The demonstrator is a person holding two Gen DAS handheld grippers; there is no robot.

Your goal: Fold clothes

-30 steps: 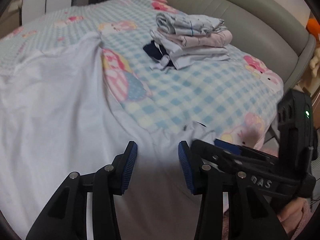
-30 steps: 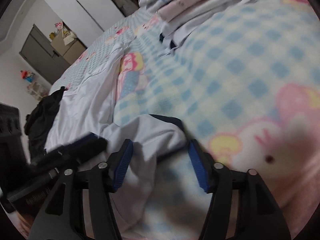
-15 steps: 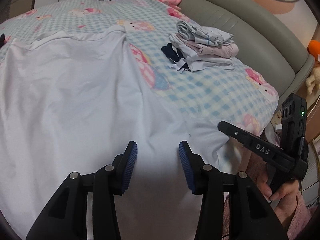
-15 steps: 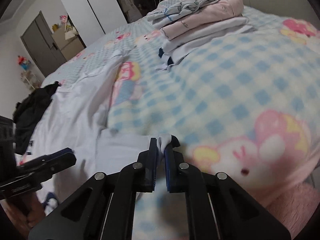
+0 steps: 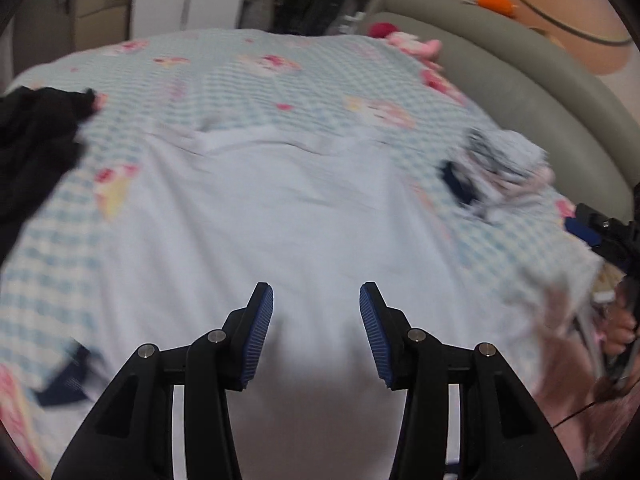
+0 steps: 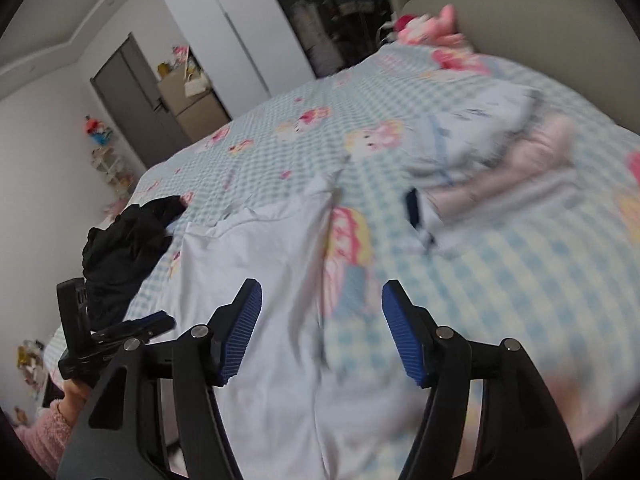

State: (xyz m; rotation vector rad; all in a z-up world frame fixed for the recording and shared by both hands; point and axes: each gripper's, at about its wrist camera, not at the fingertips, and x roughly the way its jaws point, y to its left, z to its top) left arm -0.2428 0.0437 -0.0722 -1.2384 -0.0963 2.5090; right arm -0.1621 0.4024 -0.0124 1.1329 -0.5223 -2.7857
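White shirt (image 5: 280, 208) lies flat, long way pointing off from both grippers.
Left gripper (image 5: 316, 332) hangs right over it; right gripper (image 6: 320, 332) at its edge; both wide, empty.

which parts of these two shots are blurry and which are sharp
Left wrist view: the left tongs are crisp, while the white garment is soft and the folded pile is smeared by motion. Right wrist view: the right tongs and the door are sharp; the folded pile and near checked blanket streak.
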